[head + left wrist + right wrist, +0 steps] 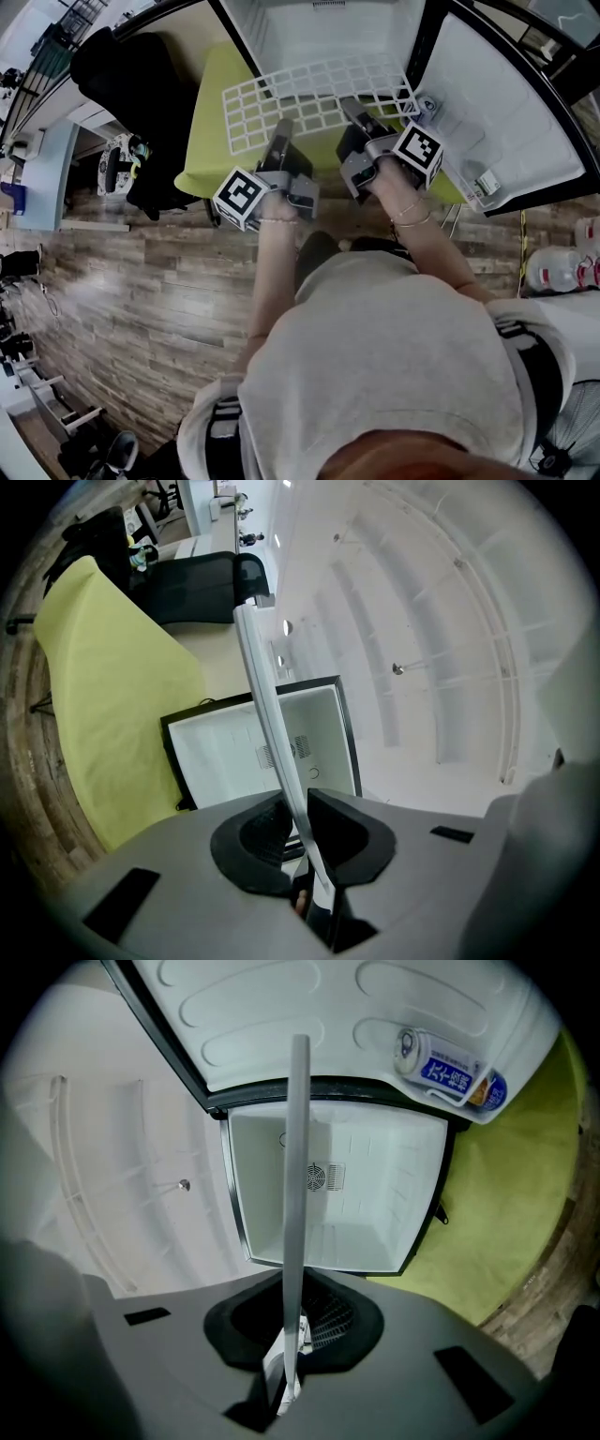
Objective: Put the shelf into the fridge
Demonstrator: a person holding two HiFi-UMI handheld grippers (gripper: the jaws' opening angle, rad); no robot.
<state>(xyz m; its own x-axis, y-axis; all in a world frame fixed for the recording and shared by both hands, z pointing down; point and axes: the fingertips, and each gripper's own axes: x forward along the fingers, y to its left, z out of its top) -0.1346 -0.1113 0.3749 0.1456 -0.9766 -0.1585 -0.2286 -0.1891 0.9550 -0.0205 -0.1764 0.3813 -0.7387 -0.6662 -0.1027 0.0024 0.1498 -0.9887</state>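
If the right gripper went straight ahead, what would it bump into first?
Probably the fridge's back wall; the right gripper, shut on the shelf, points into the open compartment.

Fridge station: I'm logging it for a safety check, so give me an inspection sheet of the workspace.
Surface: green cloth under the open fridge.
Job's things: white wire shelf held at the fridge mouth, not yet in.
Clutter: can in the door pocket.
Grippers: left tongs and right tongs shut on the shelf's near edge.
Cables: possibly a thin yellow cord on the floor.
Surroundings: wood floor, black chair, water bottles.
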